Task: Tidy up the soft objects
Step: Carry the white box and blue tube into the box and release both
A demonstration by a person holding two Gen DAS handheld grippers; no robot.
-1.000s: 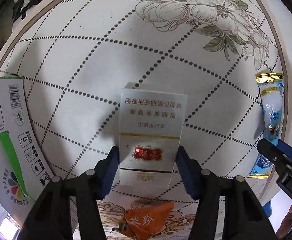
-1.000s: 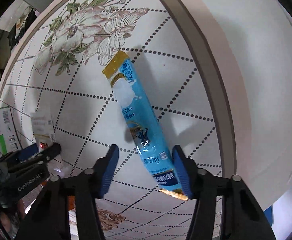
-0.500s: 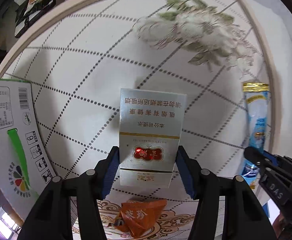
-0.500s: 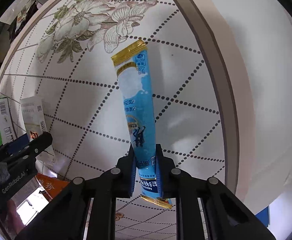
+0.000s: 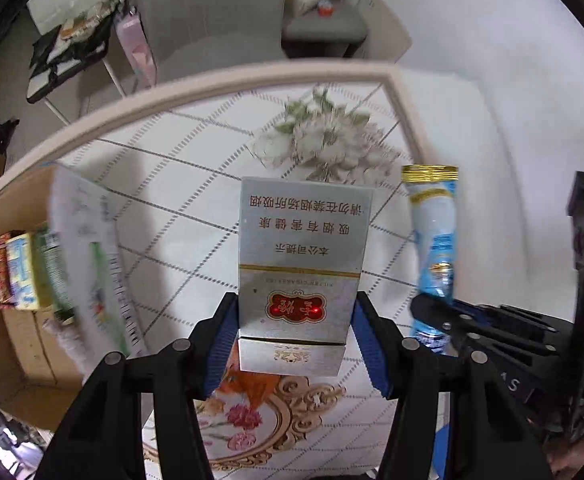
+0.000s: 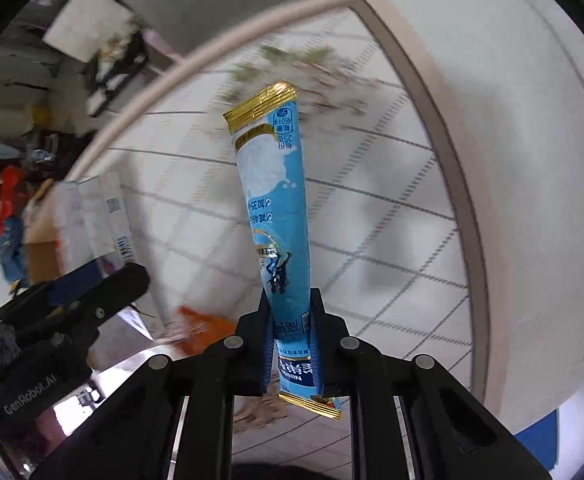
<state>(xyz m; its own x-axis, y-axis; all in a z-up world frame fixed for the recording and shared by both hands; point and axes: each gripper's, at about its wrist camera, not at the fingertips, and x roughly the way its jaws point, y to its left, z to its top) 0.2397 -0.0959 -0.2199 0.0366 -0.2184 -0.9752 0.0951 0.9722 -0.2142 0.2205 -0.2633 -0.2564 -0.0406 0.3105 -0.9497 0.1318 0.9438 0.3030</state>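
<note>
Our left gripper (image 5: 294,322) squeezes the stiff, light box (image 5: 298,276) by its sides. Our right gripper (image 6: 292,334) pinches the floppy blue packet (image 6: 276,216) near its bottom end.

A silver-grey cardboard cigarette pack (image 5: 298,268) with a red oval emblem and a thin gold line stands up between blue gripper pads, raised above the flower-patterned table, its printed face upside down. A long light-blue foil stick sachet (image 6: 278,216) with gold crimped ends is pinched near its lower end, raised over the table near its right edge, leaning slightly left.
</note>
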